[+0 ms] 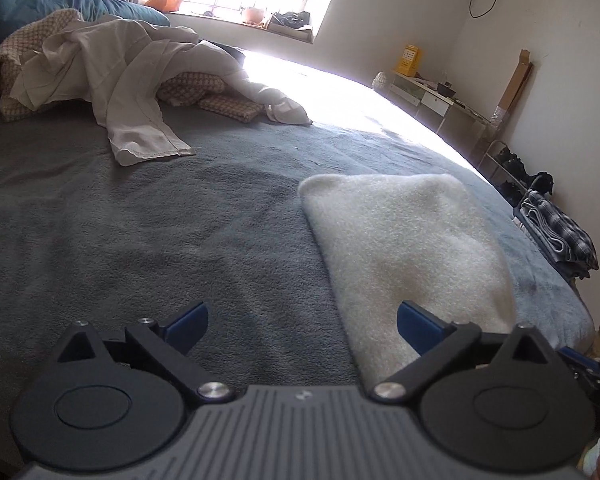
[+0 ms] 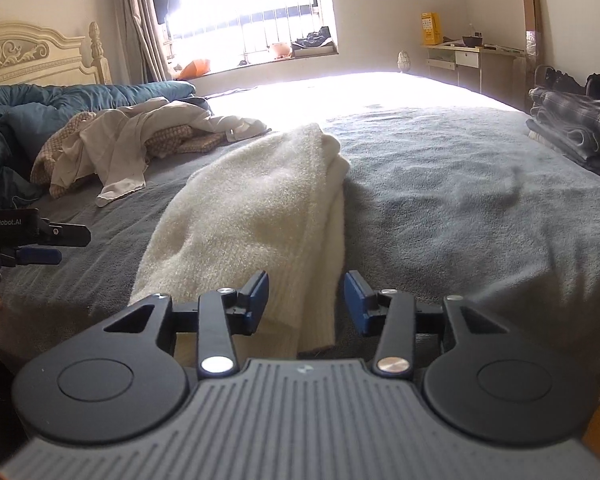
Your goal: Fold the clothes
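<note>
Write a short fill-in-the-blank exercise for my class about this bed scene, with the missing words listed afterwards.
1. The folded white sweater lies on a ___ blanket.
2. The left gripper holds ___.
3. The unfolded pile lies nearer the ___ than the sweater does.

Missing words: grey; nothing; window

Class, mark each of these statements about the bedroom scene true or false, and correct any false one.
1. The cream sweater lies folded on the grey bedspread. True.
2. The left claw grips the sweater. False: its jaws stand wide open, nothing between them.
3. A pile of unfolded clothes lies near the blue duvet. True.
4. The right claw is clamped shut on the sweater. False: the sweater's edge lies between its pads, which stand apart.
5. The folded plaid stack sits on the windowsill. False: it sits at the bed's edge.
</note>
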Demonstrator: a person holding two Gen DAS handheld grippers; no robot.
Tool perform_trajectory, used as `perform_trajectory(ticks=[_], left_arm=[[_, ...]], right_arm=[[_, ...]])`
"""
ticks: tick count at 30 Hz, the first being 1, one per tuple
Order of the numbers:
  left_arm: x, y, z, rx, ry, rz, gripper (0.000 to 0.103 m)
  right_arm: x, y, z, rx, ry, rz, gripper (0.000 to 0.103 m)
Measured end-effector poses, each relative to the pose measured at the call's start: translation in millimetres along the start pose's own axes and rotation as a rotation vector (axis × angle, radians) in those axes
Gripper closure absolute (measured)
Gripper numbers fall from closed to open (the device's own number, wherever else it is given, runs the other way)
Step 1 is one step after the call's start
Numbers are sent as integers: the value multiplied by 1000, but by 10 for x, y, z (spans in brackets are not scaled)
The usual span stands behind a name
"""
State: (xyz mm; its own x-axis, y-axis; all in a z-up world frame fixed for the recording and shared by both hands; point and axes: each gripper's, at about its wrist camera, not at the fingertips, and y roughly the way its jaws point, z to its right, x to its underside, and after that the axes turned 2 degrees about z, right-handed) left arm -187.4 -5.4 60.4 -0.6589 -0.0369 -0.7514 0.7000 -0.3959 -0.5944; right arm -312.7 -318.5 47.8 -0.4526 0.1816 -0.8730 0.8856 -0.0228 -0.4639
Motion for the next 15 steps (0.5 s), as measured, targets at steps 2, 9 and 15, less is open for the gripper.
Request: perform_trajectory(ticks=[2,9,15], left_arm=[[-45,-39,-25,-40,12,4,0],[-70,-75,-122,-127,-32,-29,0],[-73,207,-122,-66,-87,-149,0]], right_arm=[[-15,-18,-19,0,2,15,59],[33,16,21,9,40,-4,53],[40,54,123,6,86,-21,51]])
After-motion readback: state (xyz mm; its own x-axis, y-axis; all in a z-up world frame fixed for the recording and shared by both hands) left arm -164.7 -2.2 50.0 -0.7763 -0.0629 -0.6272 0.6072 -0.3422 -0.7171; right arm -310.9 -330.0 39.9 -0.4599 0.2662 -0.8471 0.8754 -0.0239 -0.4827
